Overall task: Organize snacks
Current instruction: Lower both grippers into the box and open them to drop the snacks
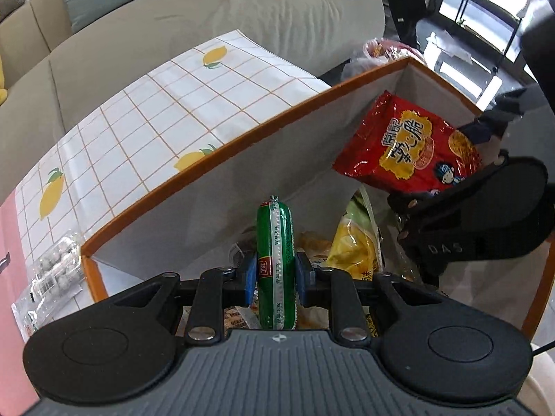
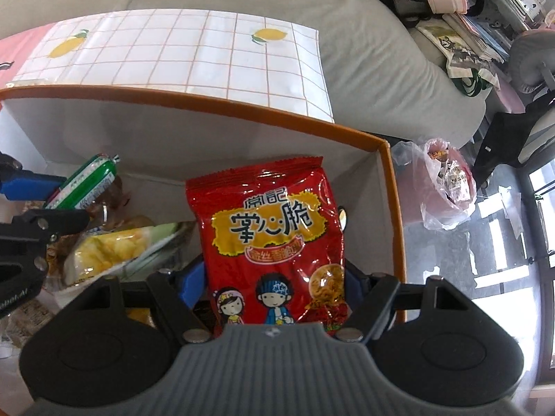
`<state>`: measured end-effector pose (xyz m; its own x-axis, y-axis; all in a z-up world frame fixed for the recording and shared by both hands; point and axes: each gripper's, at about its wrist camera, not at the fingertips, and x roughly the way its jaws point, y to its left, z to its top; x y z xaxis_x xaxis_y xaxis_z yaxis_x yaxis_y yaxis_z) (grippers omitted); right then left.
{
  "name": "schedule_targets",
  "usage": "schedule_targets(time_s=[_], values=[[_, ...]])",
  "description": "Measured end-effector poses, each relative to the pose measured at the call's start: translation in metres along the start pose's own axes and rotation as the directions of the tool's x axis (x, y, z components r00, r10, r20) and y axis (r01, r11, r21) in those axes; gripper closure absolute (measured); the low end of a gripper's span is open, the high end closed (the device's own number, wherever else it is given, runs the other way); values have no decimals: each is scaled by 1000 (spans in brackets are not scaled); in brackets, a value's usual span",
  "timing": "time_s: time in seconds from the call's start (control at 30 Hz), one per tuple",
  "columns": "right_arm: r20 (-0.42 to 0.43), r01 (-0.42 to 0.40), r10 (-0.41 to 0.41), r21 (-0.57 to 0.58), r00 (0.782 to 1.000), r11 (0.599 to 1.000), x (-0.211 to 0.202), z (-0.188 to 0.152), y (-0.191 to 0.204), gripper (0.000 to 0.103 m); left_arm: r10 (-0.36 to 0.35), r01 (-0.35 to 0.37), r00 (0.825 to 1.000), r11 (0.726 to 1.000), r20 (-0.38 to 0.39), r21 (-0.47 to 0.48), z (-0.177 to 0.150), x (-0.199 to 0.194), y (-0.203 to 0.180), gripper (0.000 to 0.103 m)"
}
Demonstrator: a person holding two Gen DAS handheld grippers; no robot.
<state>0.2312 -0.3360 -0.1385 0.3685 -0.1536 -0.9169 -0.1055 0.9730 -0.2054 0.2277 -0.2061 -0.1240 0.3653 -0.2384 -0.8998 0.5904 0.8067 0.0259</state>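
Observation:
My left gripper [image 1: 275, 277] is shut on a green sausage stick [image 1: 275, 253], its blue pads pressing both sides, and holds it upright inside an orange-rimmed white box [image 1: 208, 163]. In the right wrist view that sausage [image 2: 88, 182] shows at the left of the box [image 2: 390, 187]. My right gripper [image 2: 274, 277] is shut on a red snack bag [image 2: 270, 228] printed with cartoon children, held upright over the box's right end. From the left wrist view the red bag [image 1: 409, 145] hangs at the right. A yellow snack packet [image 2: 111, 246] and other wrappers lie on the box floor.
The box stands on a lemon-print checked cloth [image 1: 145, 111] over a table, with a grey sofa [image 1: 173, 27] behind. A clear packet of grey balls [image 1: 52, 277] lies left of the box. A pink plastic bag [image 2: 447, 183] sits on the dark floor to the right.

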Motion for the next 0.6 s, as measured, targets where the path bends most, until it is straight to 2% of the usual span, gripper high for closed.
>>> schedule_targets(time_s=[0.27,0.43,0.6], values=[[-39,0,-1,-39,999,999,7,-2,11,28,11,-11,1000,1000,-7,15,-1,5,-3,75],[-49,5,-7,-40,999,999,8,-3,12,28,29,-30,999,999,24,34,-2,-6,-5,55],[-56,20,-23,-54,998,998,8,-3,17,28,37,-38,999,999,38,24,-3,-19,-2,49]])
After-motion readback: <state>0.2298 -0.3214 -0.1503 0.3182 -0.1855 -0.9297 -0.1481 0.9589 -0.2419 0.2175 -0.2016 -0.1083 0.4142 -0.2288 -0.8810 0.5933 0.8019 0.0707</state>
